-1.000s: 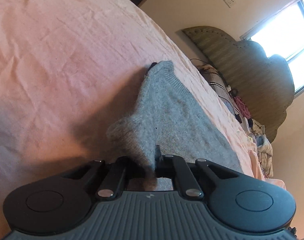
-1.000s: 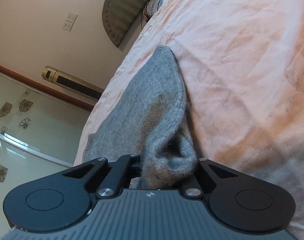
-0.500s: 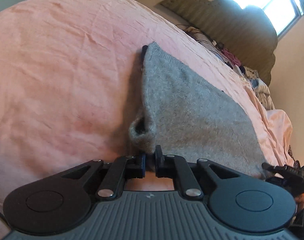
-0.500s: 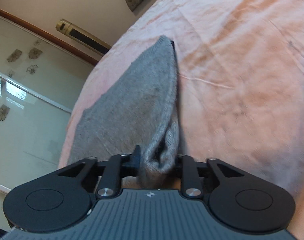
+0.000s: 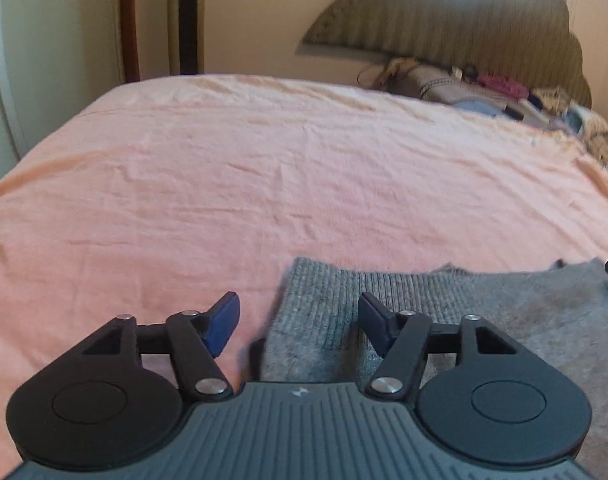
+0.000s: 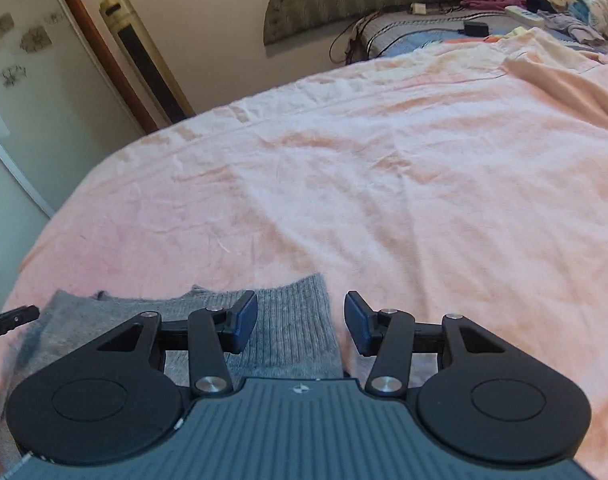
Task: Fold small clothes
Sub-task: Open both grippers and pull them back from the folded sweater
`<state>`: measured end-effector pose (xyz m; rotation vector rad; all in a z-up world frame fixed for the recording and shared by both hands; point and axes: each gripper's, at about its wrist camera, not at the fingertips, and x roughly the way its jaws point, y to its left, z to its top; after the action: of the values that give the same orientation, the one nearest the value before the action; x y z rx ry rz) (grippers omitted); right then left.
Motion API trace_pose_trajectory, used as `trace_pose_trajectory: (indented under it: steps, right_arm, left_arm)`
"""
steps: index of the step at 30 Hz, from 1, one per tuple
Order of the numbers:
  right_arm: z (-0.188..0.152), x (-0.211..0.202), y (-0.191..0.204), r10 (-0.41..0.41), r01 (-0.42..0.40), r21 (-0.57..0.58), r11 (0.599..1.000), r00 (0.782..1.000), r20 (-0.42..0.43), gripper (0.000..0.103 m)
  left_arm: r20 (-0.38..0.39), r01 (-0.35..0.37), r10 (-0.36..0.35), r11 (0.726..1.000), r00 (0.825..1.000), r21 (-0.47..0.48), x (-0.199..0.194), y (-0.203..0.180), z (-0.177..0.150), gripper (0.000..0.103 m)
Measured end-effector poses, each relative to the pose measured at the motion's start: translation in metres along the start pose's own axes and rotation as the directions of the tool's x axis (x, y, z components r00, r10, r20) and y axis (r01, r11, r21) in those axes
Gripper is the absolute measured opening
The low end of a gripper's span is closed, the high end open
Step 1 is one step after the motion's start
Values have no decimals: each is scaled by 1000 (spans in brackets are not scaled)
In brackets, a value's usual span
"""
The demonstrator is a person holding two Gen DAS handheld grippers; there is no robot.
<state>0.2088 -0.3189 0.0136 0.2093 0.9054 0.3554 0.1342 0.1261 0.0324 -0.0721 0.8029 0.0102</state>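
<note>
Sweater (image 5: pixel 484 304) flat on bed (image 5: pixel 263 184) | both tools opening, empty | remote (image 6: pixel 524 15) right-view only

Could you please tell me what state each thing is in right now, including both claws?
Grey knit garment: lying flat on the bed, ribbed edge facing away, gripped by neither claw.
Left claw: jaws opening, nothing pinched, over the garment's left corner.
Right claw: jaws opening, nothing pinched, over the garment's right corner.
Pink sheet: spread over the bed, wrinkled.
Clothes pile by the headboard: jumbled, unfolded.
</note>
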Motion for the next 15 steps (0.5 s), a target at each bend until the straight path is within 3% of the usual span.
trace_pose_trajectory:
  steps: [1, 2, 3, 5, 7, 8, 10, 11, 12, 15]
  right_arm:
    - [-3, 9, 6, 3, -3, -23, 1000, 1000, -21, 49]
    - [-4, 11, 13, -4, 3, -72, 997, 1000, -7, 42]
    - [-3, 13, 14, -7, 5, -79, 997, 1000, -21, 11]
    - [-2, 1, 15, 12, -8, -85, 996, 999, 44, 11]
    - [-1, -9, 8, 24, -19, -51, 999, 995, 101, 11]
    - [-2, -5, 3, 20, -17, -31, 999, 996, 91, 11]
    - [-12, 11, -2, 4, -2, -27, 1000, 998, 67, 11]
    - [-16, 7, -3, 16, -14, -20, 1000, 995, 98, 13]
    - [-18, 3, -5, 23, -25, 17, 1000, 994, 108, 19]
    - [-20, -25, 0, 15, -26, 48, 999, 977, 214, 52]
  left_arm:
    - [3, -11, 10, 999, 1000, 31, 8, -7, -3, 46]
    - [36, -13, 11, 998, 999, 55, 8, -12, -3, 25]
    - [37, -7, 5, 998, 999, 64, 8, -14, -2, 5]
    - [90, -55, 53, 998, 995, 19, -2, -10, 0, 5]
    - [84, -58, 58, 998, 995, -1, -6, 0, -2, 5]
    - [55, -71, 71, 997, 996, -3, -1, 2, -5, 5]
    - [98, -93, 89, 995, 991, 43, 4, 0, -15, 5]
    - [108, -117, 110, 991, 988, 60, 2, -5, -16, 5]
    - [111, -134, 127, 989, 986, 60, -1, -8, -16, 8]
    - [159, -180, 172, 983, 972, 32, -25, -15, -15, 11]
